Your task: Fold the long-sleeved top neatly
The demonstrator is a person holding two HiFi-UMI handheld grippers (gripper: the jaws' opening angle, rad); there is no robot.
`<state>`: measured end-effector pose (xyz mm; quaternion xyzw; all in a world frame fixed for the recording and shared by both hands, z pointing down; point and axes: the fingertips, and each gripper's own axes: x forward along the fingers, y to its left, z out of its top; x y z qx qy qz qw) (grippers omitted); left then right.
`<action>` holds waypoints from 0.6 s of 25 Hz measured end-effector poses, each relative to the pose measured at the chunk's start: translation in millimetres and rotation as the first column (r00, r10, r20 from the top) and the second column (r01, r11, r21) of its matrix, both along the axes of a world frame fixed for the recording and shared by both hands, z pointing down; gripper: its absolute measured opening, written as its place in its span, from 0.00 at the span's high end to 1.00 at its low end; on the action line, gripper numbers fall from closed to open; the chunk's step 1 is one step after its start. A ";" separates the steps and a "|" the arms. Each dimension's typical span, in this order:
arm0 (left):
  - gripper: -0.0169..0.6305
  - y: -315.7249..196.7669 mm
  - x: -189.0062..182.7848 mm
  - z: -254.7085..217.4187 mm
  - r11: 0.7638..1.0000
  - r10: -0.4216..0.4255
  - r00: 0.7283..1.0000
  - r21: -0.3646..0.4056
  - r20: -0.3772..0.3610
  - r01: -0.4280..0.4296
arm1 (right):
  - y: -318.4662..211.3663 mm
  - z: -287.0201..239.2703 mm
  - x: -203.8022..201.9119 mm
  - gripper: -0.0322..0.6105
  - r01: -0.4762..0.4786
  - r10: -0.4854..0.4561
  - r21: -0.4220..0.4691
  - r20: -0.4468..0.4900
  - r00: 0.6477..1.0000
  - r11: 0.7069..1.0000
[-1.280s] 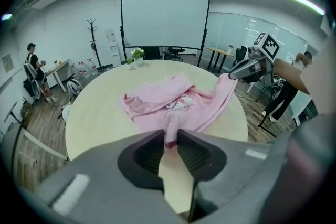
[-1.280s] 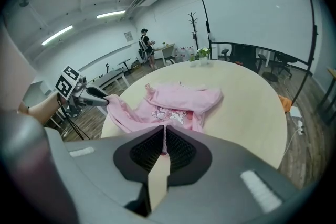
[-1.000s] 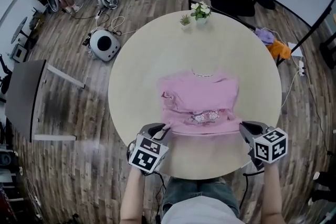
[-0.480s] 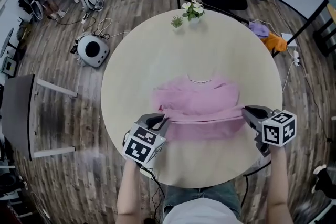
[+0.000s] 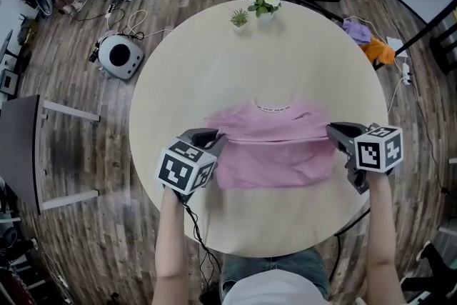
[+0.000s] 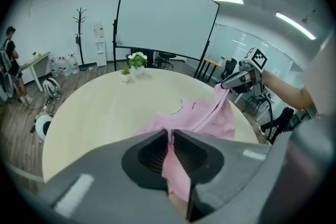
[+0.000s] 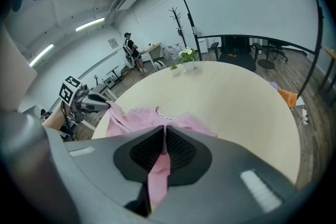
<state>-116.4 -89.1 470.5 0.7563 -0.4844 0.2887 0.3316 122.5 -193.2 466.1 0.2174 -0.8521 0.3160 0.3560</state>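
A pink long-sleeved top lies on the round table, its collar toward the far side. My left gripper is shut on the top's left corner of a lifted edge, and my right gripper is shut on the right corner. The held edge stretches taut between them above the rest of the cloth. In the left gripper view pink fabric is pinched between the jaws. The right gripper view shows the same, with pink cloth clamped in its jaws.
A small plant and white flowers stand at the table's far edge. A round white device sits on the wood floor to the left, beside a grey table. Orange and purple things lie on the floor at the right.
Both grippers have carried the top's lower edge up and away from me toward the collar. The printed front seen a second ago is now folded under.
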 end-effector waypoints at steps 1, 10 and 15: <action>0.91 -5.1 -2.2 4.4 1.000 -0.015 1.000 -0.005 -0.015 0.015 | -4.4 4.9 -0.5 0.89 -0.001 0.001 -0.004 -0.008 1.000 1.000; 0.91 -35.6 -19.7 50.6 0.989 -0.132 0.989 -0.072 -0.060 0.128 | -39.3 46.1 -13.4 0.89 -0.065 0.064 -0.064 -0.024 0.998 0.996; 0.90 -50.8 -30.1 69.9 0.972 -0.222 0.972 -0.089 -0.079 0.215 | -61.1 70.3 -18.5 0.87 -0.170 0.168 -0.043 -0.050 0.984 0.984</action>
